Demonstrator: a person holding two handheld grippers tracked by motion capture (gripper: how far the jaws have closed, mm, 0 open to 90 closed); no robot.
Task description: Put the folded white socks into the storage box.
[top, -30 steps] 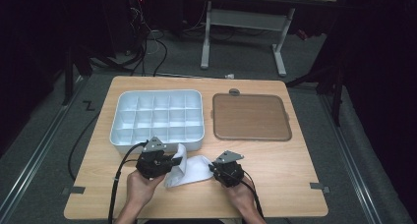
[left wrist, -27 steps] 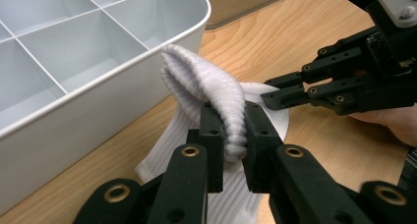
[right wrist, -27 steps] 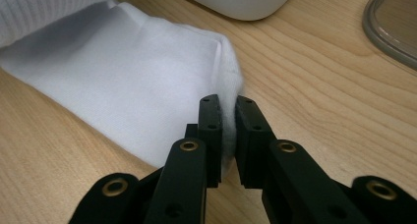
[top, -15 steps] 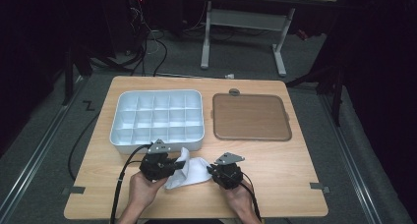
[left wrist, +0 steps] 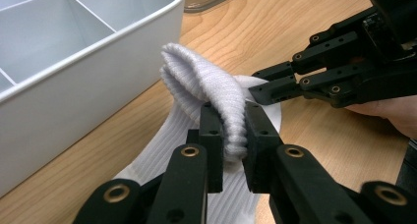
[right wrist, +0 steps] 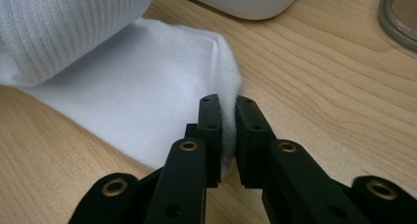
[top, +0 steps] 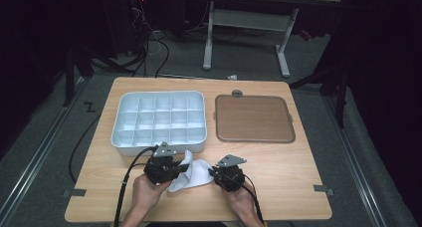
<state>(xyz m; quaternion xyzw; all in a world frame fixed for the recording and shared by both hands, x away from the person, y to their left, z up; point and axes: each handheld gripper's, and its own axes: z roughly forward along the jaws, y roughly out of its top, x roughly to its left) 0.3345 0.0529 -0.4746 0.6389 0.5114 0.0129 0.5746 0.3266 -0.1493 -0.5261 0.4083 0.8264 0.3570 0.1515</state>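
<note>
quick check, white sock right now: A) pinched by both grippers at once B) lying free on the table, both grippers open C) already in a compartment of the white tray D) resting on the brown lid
A: the left gripper is shut on the ribbed fold of the white sock, and the right gripper is shut on its other end, in front of the white tray.

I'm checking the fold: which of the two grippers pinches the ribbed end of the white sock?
The left gripper. Its jaws clamp the raised ribbed cuff of the white sock; the right gripper pinches the smooth end lying flat on the table.

sock cut off at left, tray cropped
</note>
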